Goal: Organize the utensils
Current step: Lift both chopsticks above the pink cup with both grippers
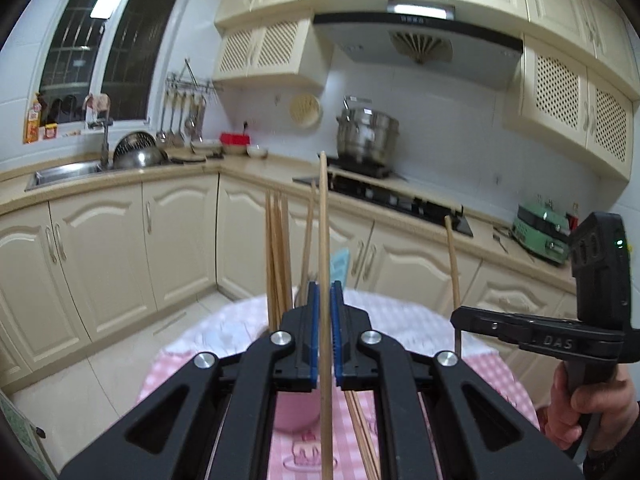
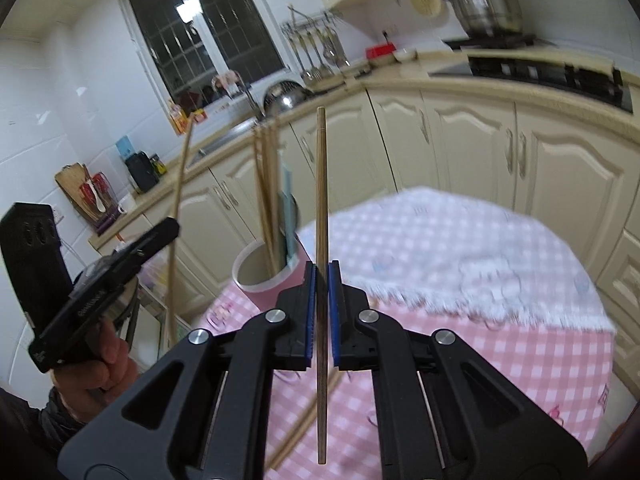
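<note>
My left gripper is shut on a wooden chopstick that stands upright between its blue pads. My right gripper is shut on a second chopstick, also upright. A pink cup stands on the pink checked tablecloth and holds several chopsticks and a pale blue utensil. In the left wrist view the cup sits under the gripper, with its chopsticks rising to the left. The right gripper shows at the right there, holding its chopstick.
Loose chopsticks lie on the cloth below my right gripper, and more show in the left wrist view. Cream cabinets, a sink, a stove with a steel pot stand behind the table.
</note>
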Demonstrator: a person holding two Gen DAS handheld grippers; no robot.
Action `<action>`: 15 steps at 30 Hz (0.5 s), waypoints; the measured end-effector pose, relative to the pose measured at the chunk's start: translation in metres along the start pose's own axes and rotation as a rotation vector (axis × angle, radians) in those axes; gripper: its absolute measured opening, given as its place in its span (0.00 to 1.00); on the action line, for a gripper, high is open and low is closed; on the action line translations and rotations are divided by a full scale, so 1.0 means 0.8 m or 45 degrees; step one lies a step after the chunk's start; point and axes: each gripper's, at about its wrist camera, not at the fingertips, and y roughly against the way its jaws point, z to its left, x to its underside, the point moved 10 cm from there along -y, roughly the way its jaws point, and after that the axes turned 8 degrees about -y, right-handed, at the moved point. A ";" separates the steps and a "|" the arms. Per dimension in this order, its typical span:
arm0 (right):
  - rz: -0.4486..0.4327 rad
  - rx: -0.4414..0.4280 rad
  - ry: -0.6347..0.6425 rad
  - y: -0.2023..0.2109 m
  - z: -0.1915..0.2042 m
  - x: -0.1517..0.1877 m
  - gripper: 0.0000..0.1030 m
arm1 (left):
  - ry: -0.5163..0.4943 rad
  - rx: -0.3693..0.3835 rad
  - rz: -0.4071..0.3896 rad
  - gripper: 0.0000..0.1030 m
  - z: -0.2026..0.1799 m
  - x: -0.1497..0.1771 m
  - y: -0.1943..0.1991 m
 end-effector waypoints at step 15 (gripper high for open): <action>-0.295 -0.114 0.064 -0.004 0.090 -0.136 0.06 | 0.090 -0.073 -0.285 0.05 0.044 -0.114 -0.011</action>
